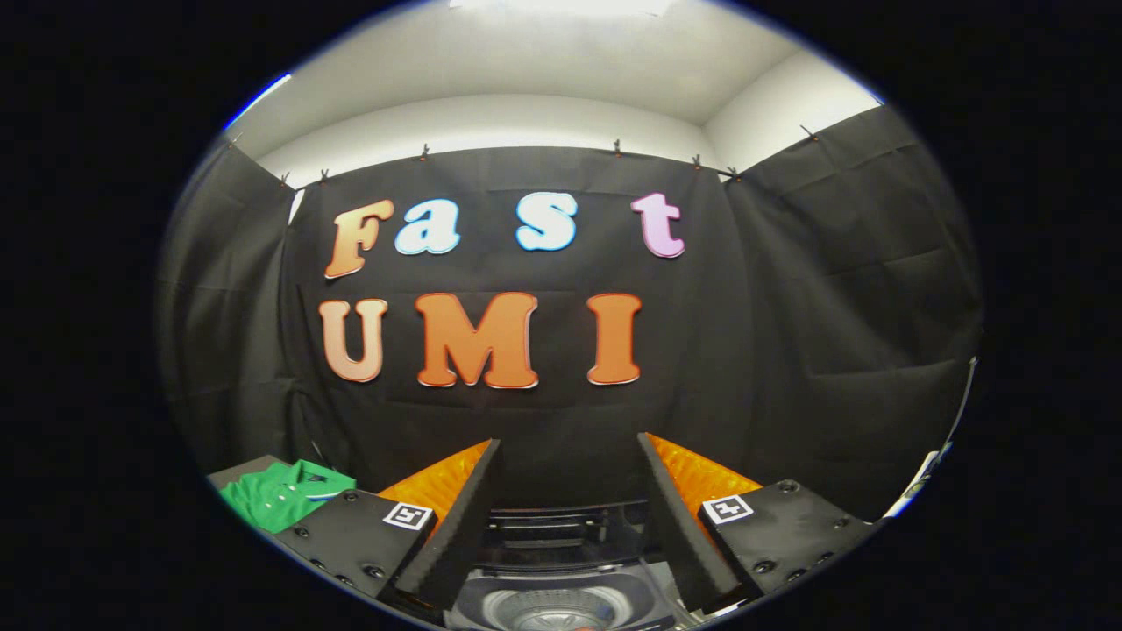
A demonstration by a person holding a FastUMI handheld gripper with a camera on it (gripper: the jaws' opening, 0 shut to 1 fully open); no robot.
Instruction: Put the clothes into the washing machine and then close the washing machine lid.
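Observation:
A green polo shirt [280, 492] lies folded on a dark surface to the left of my fingers, beyond the left one. The washing machine [561, 605] sits low between and below the fingers, its round drum opening showing and its dark lid [552, 526] raised behind it. My gripper [568, 456] hangs above the machine, open wide, with nothing between its fingers.
Black cloth walls close the booth behind and on both sides. The dark surface [237, 473] under the shirt stands left of the machine. A white edge [920, 482] shows far to the right.

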